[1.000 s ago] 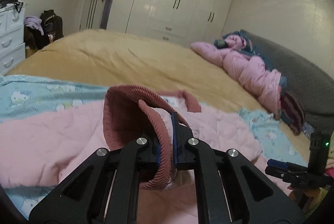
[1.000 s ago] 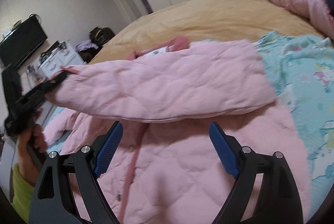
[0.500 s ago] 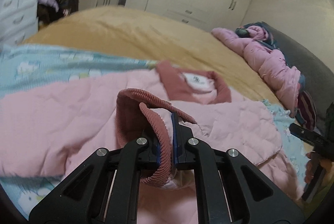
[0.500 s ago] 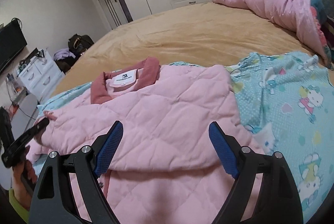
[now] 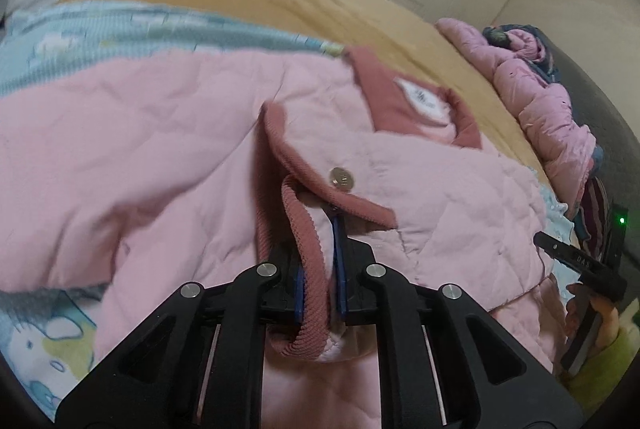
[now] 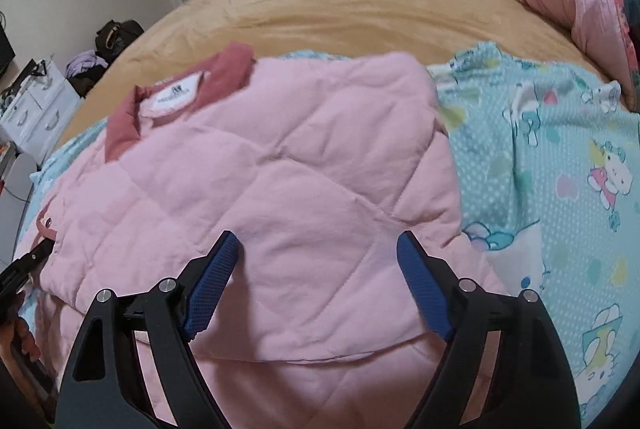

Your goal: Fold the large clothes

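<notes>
Two grippers are at work over one pink quilted jacket (image 6: 280,189), which lies spread on a pale blue cartoon-print sheet (image 6: 560,157) on a bed with a tan blanket (image 6: 340,5). I use the jacket's dark-rose collar (image 5: 400,101), with its white label, as my landmark.

My left gripper (image 5: 320,269) is clamped on the ribbed dark-rose cuff (image 5: 308,261) of a sleeve, nearer to me than the collar. Just beyond the clamped cuff, between it and the collar, is a rose-trimmed flap with a metal snap button (image 5: 341,177). The sleeve appears to be laid across the jacket's body.

My right gripper (image 6: 320,289) holds nothing. Its blue-padded fingers (image 6: 210,289) are spread wide and hover just above the quilted fabric, well on my side of the collar.

I judge that I am setting the sleeve down across the front. To do it well, I should lower the cuff until it rests flat, with the sleeve straight and inside the jacket's outline, and only then let go. My right gripper could press or smooth the fabric near the fold so the puffy padding does not spring back. Dragging the cuff would bunch the layer beneath.
</notes>
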`<state>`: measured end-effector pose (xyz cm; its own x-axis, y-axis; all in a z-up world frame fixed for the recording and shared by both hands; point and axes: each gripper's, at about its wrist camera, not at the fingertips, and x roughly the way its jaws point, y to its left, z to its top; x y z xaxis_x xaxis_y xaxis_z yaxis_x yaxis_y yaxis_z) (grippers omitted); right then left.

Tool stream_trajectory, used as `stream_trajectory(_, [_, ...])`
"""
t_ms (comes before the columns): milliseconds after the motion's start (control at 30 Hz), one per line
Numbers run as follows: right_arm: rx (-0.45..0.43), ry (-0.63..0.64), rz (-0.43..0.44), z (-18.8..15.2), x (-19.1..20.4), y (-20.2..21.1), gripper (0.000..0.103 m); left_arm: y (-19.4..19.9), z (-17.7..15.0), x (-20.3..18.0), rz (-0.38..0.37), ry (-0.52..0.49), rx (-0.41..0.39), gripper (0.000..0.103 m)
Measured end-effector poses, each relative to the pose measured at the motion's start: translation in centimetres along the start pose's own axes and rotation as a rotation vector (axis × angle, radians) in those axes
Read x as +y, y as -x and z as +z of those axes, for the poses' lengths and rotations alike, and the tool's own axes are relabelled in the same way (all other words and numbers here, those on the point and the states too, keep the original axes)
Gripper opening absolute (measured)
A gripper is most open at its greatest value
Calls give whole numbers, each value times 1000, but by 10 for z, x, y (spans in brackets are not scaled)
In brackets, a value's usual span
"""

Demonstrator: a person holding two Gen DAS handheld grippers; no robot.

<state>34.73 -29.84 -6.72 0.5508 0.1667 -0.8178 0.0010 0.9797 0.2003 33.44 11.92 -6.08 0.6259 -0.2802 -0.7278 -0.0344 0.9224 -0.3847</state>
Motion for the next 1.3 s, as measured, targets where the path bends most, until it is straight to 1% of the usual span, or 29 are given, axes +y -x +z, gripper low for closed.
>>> stream_trajectory(133, [21,2,-8,-3,-2,-10,80,-8,-5,2,5,3,27,7])
stream_trajectory(267, [5,-18,-4,-7,-4,-12,80,-10,-8,5,-9,14,30,8])
stream_trajectory(300, [-3,-8,-20,-10,0,-9,80,-10,-8,6,-9,11,28,8])
stream_trajectory(367, [-20,0,-23,-13,3,-2,82,-7,-9,3,7,-8,25,8])
stream_trajectory(433, [-37,0,-9,-15,5,7,83,-5,-9,-2,25,-27,23,10])
stream_trajectory(467, [-53,-10,14,-17,6,14,86,-3,-9,-4,32,-32,23,11])
stream_trajectory(533, [-79,-29,53,-21,6,25,93,3,-9,-8,31,-35,18,23])
stream_trajectory(567, [-86,-35,67,-22,7,29,94,6,-9,-9,28,-33,14,27])
stream_trajectory(633, [-94,-37,88,-25,9,37,94,14,-9,-12,29,-30,3,41])
stream_trajectory(667, [-99,-35,94,-26,10,40,95,16,-9,-14,29,-31,0,45])
stream_trajectory(700, [-102,-33,99,-28,12,43,95,20,-9,-15,30,-31,-7,57])
stream_trajectory(733, [-105,-32,100,-28,13,45,95,25,-10,-16,33,-25,-17,77])
stream_trajectory(767, [-106,-30,104,-30,15,48,95,28,-10,-16,37,-16,-26,88])
stream_trajectory(800, [-109,-27,111,-31,17,51,95,34,-10,-15,39,5,-45,94])
stream_trajectory(867, [-120,-25,127,-33,21,57,95,43,-9,-13,30,26,-54,94])
stream_trajectory(900, [-122,-23,135,-34,22,59,95,48,-8,-12,38,33,-61,94])
stream_trajectory(1000, [-130,-8,158,-39,32,69,95,63,-7,-6,112,50,-84,94])
stream_trajectory(1067, [-131,7,175,-40,40,73,95,70,-6,-1,134,74,-90,94])
stream_trajectory(1133, [-136,20,188,-41,47,77,95,79,-5,4,138,91,-103,94])
stream_trajectory(1200, [-142,34,197,-41,55,82,95,84,-4,5,153,93,-110,94])
stream_trajectory(1300, [-153,54,215,-40,67,90,95,92,-3,5,196,58,-88,94])
